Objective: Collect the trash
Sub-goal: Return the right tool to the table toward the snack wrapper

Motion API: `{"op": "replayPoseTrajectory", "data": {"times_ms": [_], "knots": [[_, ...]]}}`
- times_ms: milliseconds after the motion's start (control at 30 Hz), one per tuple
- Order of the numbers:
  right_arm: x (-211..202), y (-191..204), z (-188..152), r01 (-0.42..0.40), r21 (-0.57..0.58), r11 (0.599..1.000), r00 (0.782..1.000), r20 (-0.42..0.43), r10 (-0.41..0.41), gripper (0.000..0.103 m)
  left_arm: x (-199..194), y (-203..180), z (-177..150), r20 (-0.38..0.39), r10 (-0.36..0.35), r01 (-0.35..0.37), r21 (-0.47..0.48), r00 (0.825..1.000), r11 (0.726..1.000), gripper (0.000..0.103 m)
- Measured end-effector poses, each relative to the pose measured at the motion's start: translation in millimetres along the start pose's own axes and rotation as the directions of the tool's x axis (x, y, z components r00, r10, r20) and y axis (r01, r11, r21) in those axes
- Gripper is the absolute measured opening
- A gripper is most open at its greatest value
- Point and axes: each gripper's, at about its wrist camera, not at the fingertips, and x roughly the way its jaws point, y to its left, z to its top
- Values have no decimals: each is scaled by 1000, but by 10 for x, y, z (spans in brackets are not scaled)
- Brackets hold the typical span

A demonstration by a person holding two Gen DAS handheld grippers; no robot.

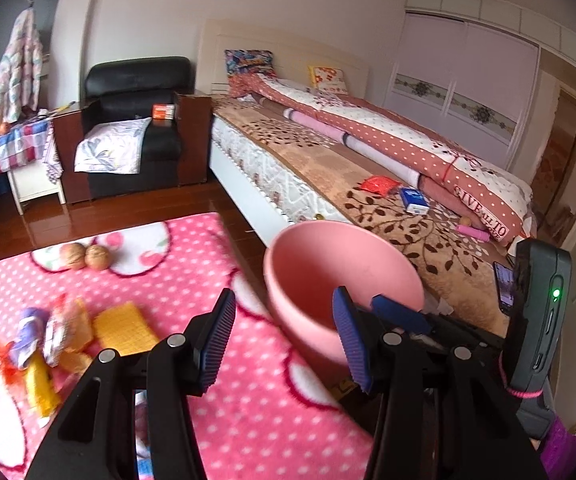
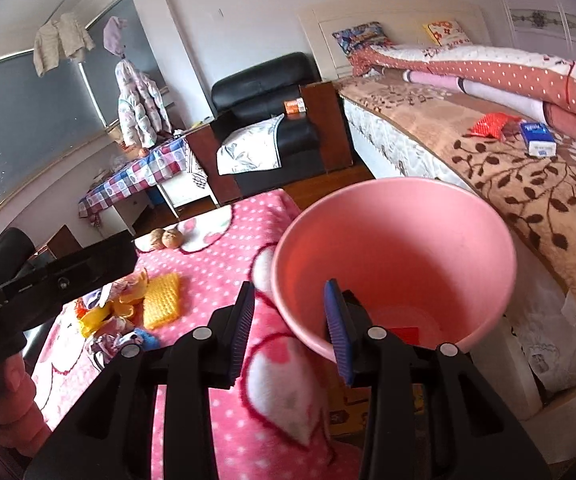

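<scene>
Okay, left wrist view: left claw (image 1: 286, 340) hangs over the pink dotted rug (image 1: 248, 400), jaws wide apart, nothing between them. Pink bucket (image 1: 307, 280) sits just past the right pad, at the rug's edge beside the bed (image 1: 327, 168). Trash pile (image 1: 56, 340) of yellow and orange wrappers lies on the rug to the left, well apart from the bucket. Two walnuts (image 1: 86, 257) rest further back on the rug. Red wrapper (image 1: 379, 184) and blue-white pack (image 1: 413, 200) lie on the bedspread. Right claw's blue pad pokes in just right of the left claw's.

Right wrist view: right claw (image 2: 291, 332) is partly spread, straddling the bucket's (image 2: 427, 232) near rim, one pad outside, one inside; pads not pressing it. Small red scrap (image 2: 407, 334) lies at the bucket bottom. Trash pile (image 2: 128, 312) sits left on the rug (image 2: 224, 248), walnuts (image 2: 166, 239) beyond. Left claw's black body crosses the left edge.
</scene>
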Motion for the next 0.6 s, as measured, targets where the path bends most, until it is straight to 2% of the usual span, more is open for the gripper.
{"op": "replayPoseTrajectory", "data": {"times_ms": [267, 367, 533, 600], "knots": [[-57, 301, -21, -16, -57, 998, 1000, 6, 17, 37, -519, 495, -153, 43, 117, -115, -44, 992, 992, 50], [6, 427, -53, -68, -78, 995, 997, -34, 66, 37, -752, 715, -243, 65, 189, -186, -55, 980, 981, 51], [100, 665, -173, -133, -115, 984, 988, -92, 122, 37, -986, 971, -408, 70, 266, -262, -68, 961, 963, 55], [128, 760, -228, -162, -125, 979, 982, -116, 148, 45, -1042, 1056, -483, 60, 290, -285, -70, 955, 956, 55]]}}
